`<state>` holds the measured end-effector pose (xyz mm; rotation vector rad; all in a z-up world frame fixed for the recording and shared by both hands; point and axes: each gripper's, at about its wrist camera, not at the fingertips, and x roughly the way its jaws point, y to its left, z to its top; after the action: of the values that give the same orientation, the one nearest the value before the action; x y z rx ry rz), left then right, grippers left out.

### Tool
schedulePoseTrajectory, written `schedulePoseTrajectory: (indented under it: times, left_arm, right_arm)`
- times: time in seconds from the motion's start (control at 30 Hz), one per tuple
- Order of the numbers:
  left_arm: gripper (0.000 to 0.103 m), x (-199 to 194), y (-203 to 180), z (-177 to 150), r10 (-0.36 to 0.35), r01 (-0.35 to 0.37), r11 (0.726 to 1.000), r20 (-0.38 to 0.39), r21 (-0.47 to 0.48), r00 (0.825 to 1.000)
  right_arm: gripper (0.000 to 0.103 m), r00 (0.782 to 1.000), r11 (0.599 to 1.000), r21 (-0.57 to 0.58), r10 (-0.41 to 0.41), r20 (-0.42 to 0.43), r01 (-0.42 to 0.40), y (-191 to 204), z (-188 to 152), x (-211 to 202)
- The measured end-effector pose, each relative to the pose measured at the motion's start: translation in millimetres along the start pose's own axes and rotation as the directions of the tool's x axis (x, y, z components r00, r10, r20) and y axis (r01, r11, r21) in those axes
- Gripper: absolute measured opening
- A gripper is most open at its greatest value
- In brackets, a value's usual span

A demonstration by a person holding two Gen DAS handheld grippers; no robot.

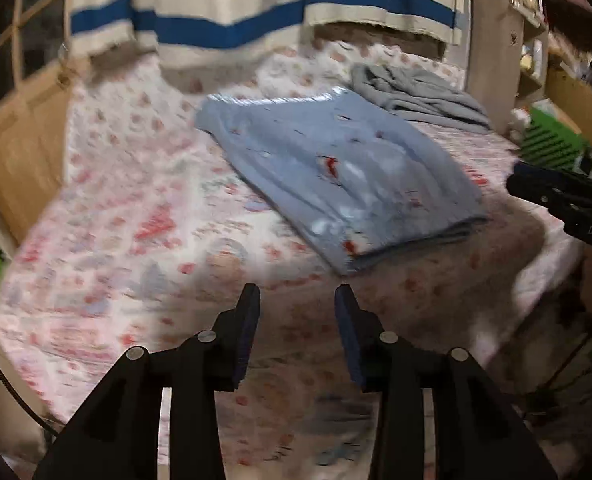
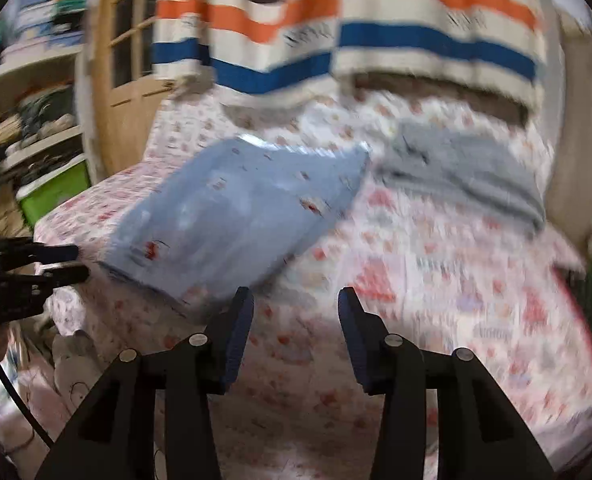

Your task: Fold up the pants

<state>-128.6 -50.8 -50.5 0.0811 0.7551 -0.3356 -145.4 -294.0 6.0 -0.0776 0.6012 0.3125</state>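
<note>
1. I hold a hand-held gripper in each hand above a bed covered with a white quilt printed in small pink and red figures. Both views are blurred.

2. The pants are light blue with tiny red marks. They lie on the bed ahead of me as a flat, layered rectangle, so I judge them mostly folded already.

3. My left hand-held gripper has its jaws spread apart with nothing between them. It hangs over bare quilt, just short of the near corner of the pants.

4. My right hand-held gripper is likewise spread wide and empty, near the pants' lower edge but apart from it.

5. From the left view, the right one's dark jaws show at the right rim, beside the pants and not touching them.

6. A crumpled grey garment lies beyond the pants, near the head of the bed, just beside their far corner.

7. A striped cloth in cream, orange and blue hangs behind the bed.

8. The pants look like thin, soft cotton: light, limp, not fragile. I expect them to sag and slide if lifted by one point.

9. I would pinch all stacked layers together at the two near corners, one per hand, so the layers do not slip apart.
</note>
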Motion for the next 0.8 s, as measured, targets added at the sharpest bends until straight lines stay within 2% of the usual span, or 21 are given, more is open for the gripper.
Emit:
schedulePoseTrajectory:
  times: [0.1,0.2,0.27,0.33,0.4,0.43,0.47,0.53,0.6,0.67,0.77,0.8]
  left_arm:
    - [0.038,-5,-7,7,-0.042,0.043,0.999,0.043,-0.009,0.998]
    - [0.041,-1,-12,12,-0.123,0.123,0.992,0.033,-0.023,0.992]
    - [0.040,6,-15,13,-0.117,0.117,0.993,0.015,-0.021,0.993]
    - [0.040,16,-15,15,-0.087,0.087,0.996,0.004,-0.021,0.996]
    - [0.040,22,-14,17,-0.089,0.089,0.996,0.004,-0.030,0.996]
    - [0.034,24,-14,18,-0.092,0.092,0.995,0.005,-0.029,0.996]
    - [0.022,25,-15,19,-0.095,0.095,0.995,0.004,-0.026,0.995]
    - [0.008,25,-16,21,-0.116,0.116,0.993,0.004,-0.039,0.993]
    - [0.007,19,-15,26,-0.143,0.144,0.988,0.023,-0.053,0.990]
    - [0.007,13,-14,33,-0.167,0.170,0.983,0.043,-0.063,0.985]
    - [0.007,9,-12,45,-0.195,0.200,0.976,0.058,-0.084,0.979]
    - [0.006,9,-10,49,-0.197,0.201,0.975,0.057,-0.092,0.979]
  right_arm:
    - [0.046,0.988,0.987,0.044,0.153,0.022,-0.154,7,18,5]
    - [0.043,0.974,0.970,0.092,0.224,0.001,-0.224,13,23,26]
    - [0.039,0.966,0.960,0.131,0.254,-0.038,-0.247,11,19,44]
    - [0.038,0.954,0.944,0.184,0.291,-0.073,-0.274,7,16,59]
    - [0.039,0.938,0.926,0.227,0.330,-0.106,-0.301,3,12,71]
    - [0.039,0.934,0.923,0.234,0.337,-0.116,-0.304,2,9,75]
    - [0.038,0.930,0.921,0.238,0.344,-0.131,-0.307,2,6,79]
    - [0.038,0.924,0.919,0.235,0.354,-0.145,-0.316,1,1,82]
    - [0.039,0.928,0.929,0.201,0.343,-0.143,-0.312,4,5,80]
    - [0.040,0.944,0.947,0.125,0.311,-0.108,-0.297,9,12,70]
    - [0.057,0.964,0.964,-0.018,0.266,-0.029,-0.267,20,21,48]
    - [0.058,0.967,0.963,-0.085,0.256,0.013,-0.254,28,24,39]
